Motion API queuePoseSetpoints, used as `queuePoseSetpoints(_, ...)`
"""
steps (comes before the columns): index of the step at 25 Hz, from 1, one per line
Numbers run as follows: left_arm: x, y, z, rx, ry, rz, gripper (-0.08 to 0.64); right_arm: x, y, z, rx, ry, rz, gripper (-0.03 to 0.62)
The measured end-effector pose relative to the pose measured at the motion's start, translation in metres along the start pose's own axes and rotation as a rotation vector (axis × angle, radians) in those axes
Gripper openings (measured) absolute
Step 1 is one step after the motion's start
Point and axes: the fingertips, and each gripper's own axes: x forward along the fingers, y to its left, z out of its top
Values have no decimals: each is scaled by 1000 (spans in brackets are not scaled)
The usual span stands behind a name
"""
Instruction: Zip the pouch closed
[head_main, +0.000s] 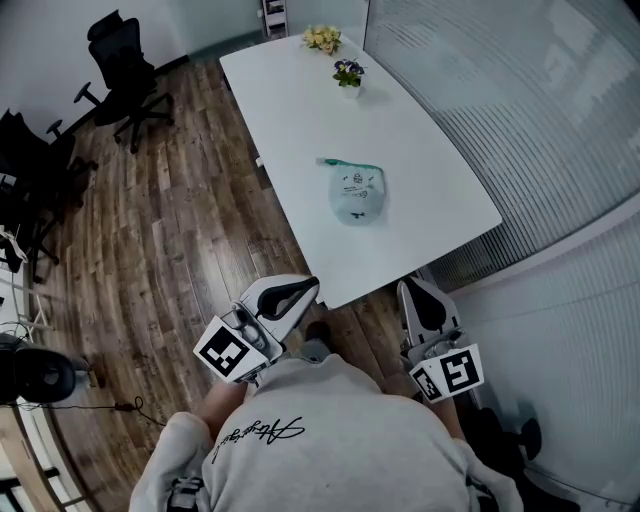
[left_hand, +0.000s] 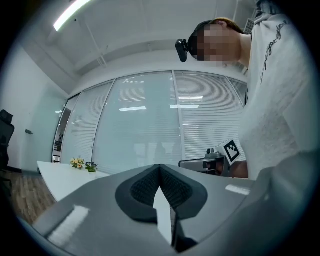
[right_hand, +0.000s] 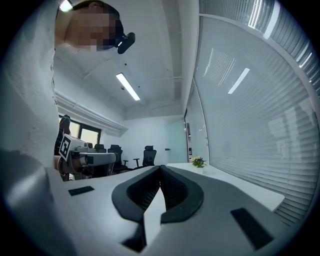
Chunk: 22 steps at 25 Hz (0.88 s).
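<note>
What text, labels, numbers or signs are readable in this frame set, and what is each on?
Nothing reads for certain.
Sweatshirt: a cursive line across the back, too small and slanted to read.
Pouch: dark print, too small to read.
Left cube, right cube: black square markers, no words.

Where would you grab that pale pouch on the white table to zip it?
Probably by its teal zipper edge, at the far end. The pouch lies flat, rounded bottom toward the person, so reach over it from the near side and pinch a corner beside the zipper.
</note>
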Motion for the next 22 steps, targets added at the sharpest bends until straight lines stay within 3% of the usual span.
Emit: queuePoseSetpoints(22,54,117,-4,-1,7,-72,2,107,-55,4,9,3,-72,2)
